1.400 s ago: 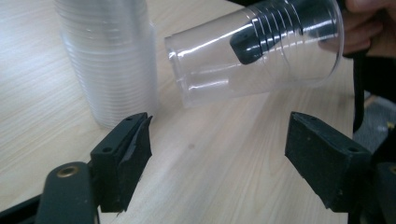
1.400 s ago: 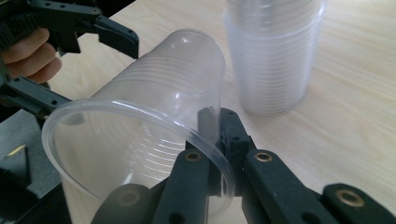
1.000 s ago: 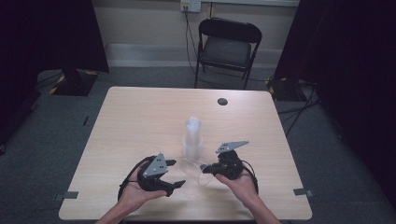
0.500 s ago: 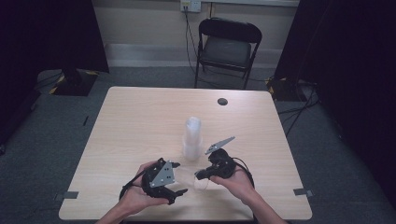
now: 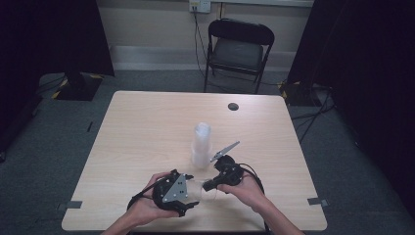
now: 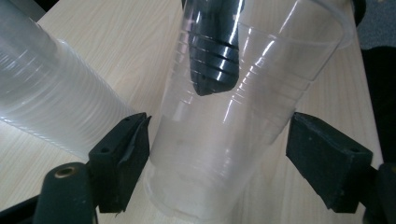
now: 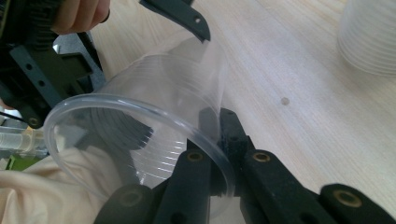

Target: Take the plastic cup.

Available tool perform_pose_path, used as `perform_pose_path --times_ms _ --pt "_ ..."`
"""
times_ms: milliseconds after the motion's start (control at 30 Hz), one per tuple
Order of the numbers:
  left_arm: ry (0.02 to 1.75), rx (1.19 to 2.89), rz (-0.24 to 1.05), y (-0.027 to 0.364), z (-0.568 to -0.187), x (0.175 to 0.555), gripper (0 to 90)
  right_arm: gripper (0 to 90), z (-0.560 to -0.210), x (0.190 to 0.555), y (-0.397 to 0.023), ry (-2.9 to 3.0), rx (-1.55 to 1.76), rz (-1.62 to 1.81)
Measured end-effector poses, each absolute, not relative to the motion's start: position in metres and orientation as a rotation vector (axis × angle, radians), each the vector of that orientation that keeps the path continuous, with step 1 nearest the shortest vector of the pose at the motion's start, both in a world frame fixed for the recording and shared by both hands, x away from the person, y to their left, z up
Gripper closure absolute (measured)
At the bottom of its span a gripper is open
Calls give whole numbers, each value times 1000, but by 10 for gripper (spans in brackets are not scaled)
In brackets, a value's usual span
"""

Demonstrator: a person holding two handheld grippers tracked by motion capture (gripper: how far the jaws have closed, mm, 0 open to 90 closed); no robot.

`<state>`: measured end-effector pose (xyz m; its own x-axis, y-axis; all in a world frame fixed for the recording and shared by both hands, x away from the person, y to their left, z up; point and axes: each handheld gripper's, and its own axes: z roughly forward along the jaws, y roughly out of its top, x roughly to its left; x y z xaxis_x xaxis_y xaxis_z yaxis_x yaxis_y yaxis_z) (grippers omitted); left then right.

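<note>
A clear plastic cup (image 7: 140,140) hangs just above the bench (image 5: 147,127) near its 6 o'clock edge, between the two grippers. The right gripper (image 7: 219,135) has its fingers clenched on the cup's wall at the rim, one finger inside and one outside, so the cup lies tilted with its mouth toward that gripper's camera. In the left gripper view the same cup (image 6: 233,130) sits base-first between the fingers of the left gripper (image 6: 219,154), and the right gripper's inner finger shows dark through the wall at 12 o'clock. The left finger (image 6: 122,158) stands right against the cup's side, perhaps touching; the other finger stands clear of it at 3 o'clock, so the left gripper is released. Its fingers have just been closing in around the cup.

In the high view the left gripper (image 5: 192,191) is at 7 o'clock of the bench centre and the right gripper (image 5: 205,185) at 5 o'clock, near each other. A stack of cups (image 5: 201,146) stands upright just beyond them, at 12 o'clock from the held cup. A small dark disc (image 5: 233,106) lies well apart toward the far edge, and a folding chair (image 5: 238,49) stands past the bench.
</note>
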<state>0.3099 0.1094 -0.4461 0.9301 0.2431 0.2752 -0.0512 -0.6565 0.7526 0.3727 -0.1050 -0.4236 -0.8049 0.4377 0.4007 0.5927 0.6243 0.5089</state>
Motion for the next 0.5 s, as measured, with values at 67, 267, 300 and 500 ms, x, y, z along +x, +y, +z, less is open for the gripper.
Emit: perform_pose_path --times_ms 67,267,300,500 --pt "152 2242 443 109 -448 309 221 900 -424 373 -103 -2611 -833 -936" --pt "108 2249 478 107 -452 307 227 900 -422 374 -99 -2616 -822 -915" --pt "108 2249 478 107 -452 307 233 900 -422 374 -99 -2616 -822 -915" --pt "111 2243 507 106 -453 306 257 900 -421 378 -98 -2609 -835 -905"
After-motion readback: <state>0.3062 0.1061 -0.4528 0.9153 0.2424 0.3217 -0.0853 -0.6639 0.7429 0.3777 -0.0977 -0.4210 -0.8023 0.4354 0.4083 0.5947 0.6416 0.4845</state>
